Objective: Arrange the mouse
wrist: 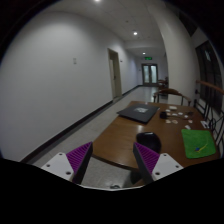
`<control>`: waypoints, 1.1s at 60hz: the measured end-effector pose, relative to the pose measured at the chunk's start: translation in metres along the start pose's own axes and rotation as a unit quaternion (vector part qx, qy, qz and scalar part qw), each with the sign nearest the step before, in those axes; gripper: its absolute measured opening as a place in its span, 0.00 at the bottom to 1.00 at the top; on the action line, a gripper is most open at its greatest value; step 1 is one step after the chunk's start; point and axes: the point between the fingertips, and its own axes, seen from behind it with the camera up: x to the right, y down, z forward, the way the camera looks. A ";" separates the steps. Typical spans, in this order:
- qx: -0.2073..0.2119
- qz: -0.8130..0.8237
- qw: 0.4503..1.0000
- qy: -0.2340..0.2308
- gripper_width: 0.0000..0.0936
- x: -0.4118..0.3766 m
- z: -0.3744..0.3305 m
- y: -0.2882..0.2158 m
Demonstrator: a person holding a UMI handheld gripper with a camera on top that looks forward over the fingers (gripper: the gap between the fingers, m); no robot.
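Gripper [112, 160] hovering released, mouse [149, 141] lying just ahead at table [120, 140] near edge (corridor floor opening beyond)

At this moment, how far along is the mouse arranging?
Nothing looks done yet. The small dark mouse sits on the brown wooden table just ahead of the open gripper, ungrasped. Left: grasping and placing it, perhaps by the dark rectangular pad.
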 end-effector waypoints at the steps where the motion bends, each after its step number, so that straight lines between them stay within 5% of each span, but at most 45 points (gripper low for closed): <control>1: 0.000 -0.002 1.000 0.008 0.90 0.005 0.000 0.000; 22: -0.025 -0.014 0.993 0.114 0.90 0.145 0.051 0.031; 56: -0.060 -0.013 0.988 0.141 0.85 0.213 0.162 0.007; 62: -0.077 0.006 0.988 0.130 0.46 0.216 0.177 0.012; 66: -0.074 0.009 0.989 0.132 0.39 0.218 0.178 0.009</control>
